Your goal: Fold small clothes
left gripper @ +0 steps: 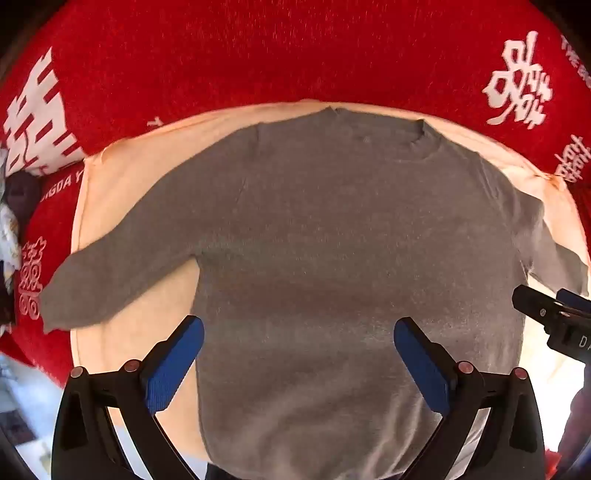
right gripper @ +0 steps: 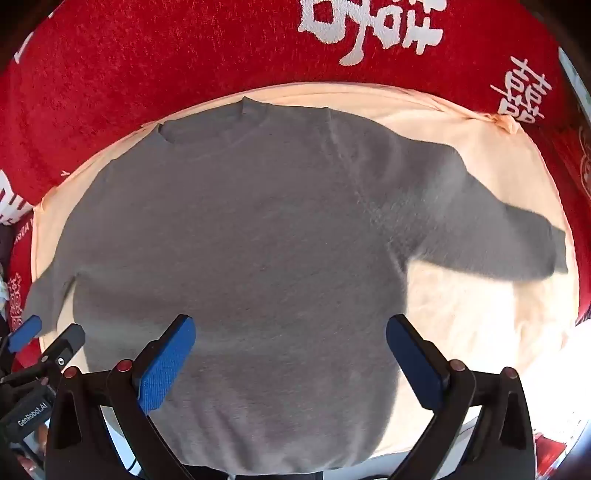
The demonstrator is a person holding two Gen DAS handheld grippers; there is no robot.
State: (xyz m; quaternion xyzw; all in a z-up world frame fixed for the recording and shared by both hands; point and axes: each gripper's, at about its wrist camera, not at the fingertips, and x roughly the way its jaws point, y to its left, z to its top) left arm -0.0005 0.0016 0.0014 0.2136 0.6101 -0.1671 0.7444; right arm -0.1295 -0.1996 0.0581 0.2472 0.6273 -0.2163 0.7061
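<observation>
Nearest the lens in the left wrist view, the left tool (left gripper: 298,334) hangs above the lower body of the grey sweater (left gripper: 332,240) with its blue pads (left gripper: 176,363) spread wide and nothing between them. The right tool (right gripper: 291,332) does the same in its own view, jaws fully apart over the sweater's hem area, gripping nothing (each tool also shows at the edge of the other's view, beside the sweater's sleeves).

The grey sweater (right gripper: 240,240) lies flat, front up, neck farthest from the cameras, both sleeves angled outward and down from the shoulders. Under it lies a pale peach cloth (left gripper: 122,192), which shows around the sweater's sides and beyond its collar. Beyond the collar, past the peach cloth's far edge, spreads a red blanket (left gripper: 277,51) with white characters (right gripper: 369,26).
</observation>
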